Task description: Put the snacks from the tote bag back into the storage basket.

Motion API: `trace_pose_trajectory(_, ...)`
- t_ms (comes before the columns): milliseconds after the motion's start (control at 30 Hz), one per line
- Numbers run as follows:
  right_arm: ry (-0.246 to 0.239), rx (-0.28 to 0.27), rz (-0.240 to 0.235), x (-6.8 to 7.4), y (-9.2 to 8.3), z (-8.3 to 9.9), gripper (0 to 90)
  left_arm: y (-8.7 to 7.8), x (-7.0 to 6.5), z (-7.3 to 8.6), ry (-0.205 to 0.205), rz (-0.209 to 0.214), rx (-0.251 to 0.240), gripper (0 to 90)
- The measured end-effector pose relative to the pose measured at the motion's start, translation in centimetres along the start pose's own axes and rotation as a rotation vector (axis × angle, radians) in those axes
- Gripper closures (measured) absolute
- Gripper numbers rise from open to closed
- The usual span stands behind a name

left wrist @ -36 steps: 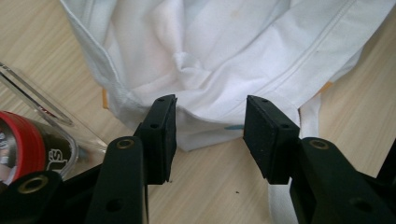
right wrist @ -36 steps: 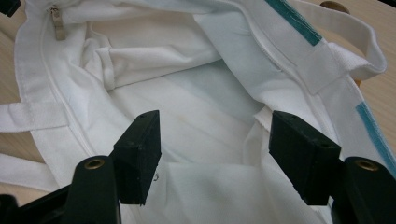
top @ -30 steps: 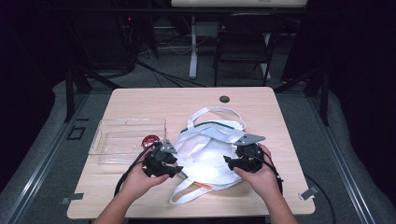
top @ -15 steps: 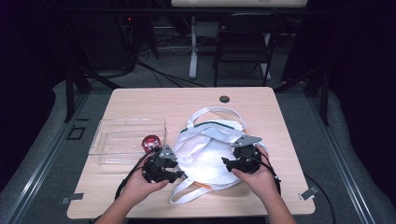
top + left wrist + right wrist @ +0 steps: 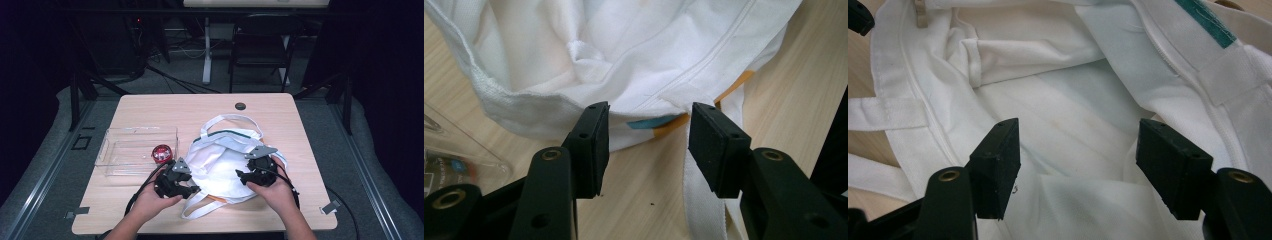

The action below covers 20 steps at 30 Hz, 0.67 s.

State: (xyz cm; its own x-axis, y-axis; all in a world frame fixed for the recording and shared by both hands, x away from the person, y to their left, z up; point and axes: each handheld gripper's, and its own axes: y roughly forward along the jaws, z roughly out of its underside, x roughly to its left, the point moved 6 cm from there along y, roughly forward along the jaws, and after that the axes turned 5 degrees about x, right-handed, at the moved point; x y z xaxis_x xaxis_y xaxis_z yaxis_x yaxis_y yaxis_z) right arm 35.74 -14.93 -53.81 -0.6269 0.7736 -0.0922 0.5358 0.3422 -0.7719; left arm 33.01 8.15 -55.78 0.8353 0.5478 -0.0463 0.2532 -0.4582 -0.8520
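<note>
Slack is the main hazard here. The soft white fabric tote bag point(image 5: 222, 162) lies crumpled in the middle of the pale wooden bench point(image 5: 300, 125), its mouth gaping towards the person and its white webbing handles point(image 5: 227, 121) looped at the far edge and trailing at the near one. The left gripper point(image 5: 191, 189) sits at the bag's near left edge. Its jaws have just been opening and now stand spread, with the hem point(image 5: 644, 107) just beyond the pads and nothing pinched between them. The right gripper point(image 5: 240, 175) hovers over the bag's open mouth, its jaws also spread wide above the white lining point(image 5: 1073, 135), gripping nothing.

With neither gripper holding cloth, the bag could sag shut or slide across the smooth bench if nudged. A closing left gripper might catch only the near handle strap point(image 5: 704, 200) beside its pad, not the hem, and so lift a loop instead of the opening. The right gripper might pinch two layers of lining together and seal the mouth.

The clear plastic tray point(image 5: 137, 150) with the small round red object point(image 5: 161, 154) lies just beside the left gripper. A sideways sweep of that hand, or its trailing cable, could knock either.
</note>
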Motion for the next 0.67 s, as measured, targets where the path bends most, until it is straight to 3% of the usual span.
trace_pose_trajectory(667,-0.008,0.005,-0.009,0.29,0.36,-0.07,34.2,-0.63,0.22,-0.03,-0.019,-0.001,-0.025,49.6)
